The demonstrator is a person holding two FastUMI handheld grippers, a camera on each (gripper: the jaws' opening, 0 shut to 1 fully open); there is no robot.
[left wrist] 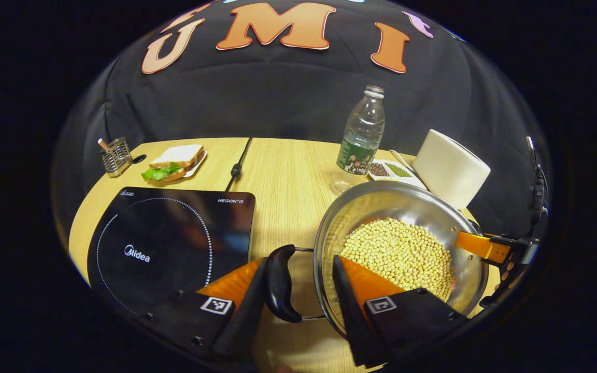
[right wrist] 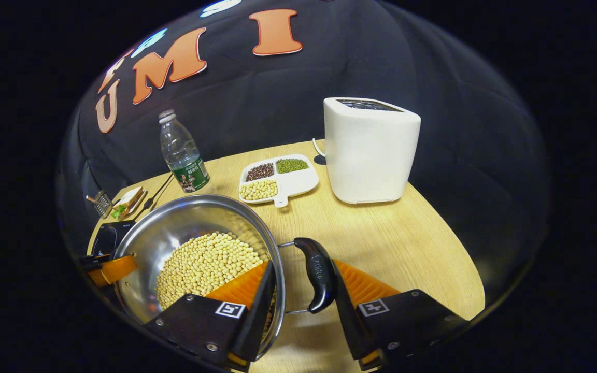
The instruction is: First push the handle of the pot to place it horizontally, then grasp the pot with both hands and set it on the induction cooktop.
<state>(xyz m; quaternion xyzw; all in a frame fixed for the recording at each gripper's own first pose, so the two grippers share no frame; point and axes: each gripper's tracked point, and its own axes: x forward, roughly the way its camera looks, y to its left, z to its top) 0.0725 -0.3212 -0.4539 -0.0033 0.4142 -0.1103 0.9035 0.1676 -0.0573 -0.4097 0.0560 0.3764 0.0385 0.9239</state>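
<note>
the pot [left wrist: 397, 248] of beans sits just right of the cooktop [left wrist: 169, 243]; left gripper [left wrist: 306, 282] and right gripper [right wrist: 303, 282] each straddle a pot handle, jaws parted, not clamped.

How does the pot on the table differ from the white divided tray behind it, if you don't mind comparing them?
The pot is round, deep, shiny metal; the divided tray is flat, white and roughly rectangular. The pot holds one heap of yellow beans; the tray keeps dark, green and pale grains in separate compartments. The pot has black side handles between the grippers' fingers; the tray has a short tab. Both rest on the wooden table.
</note>
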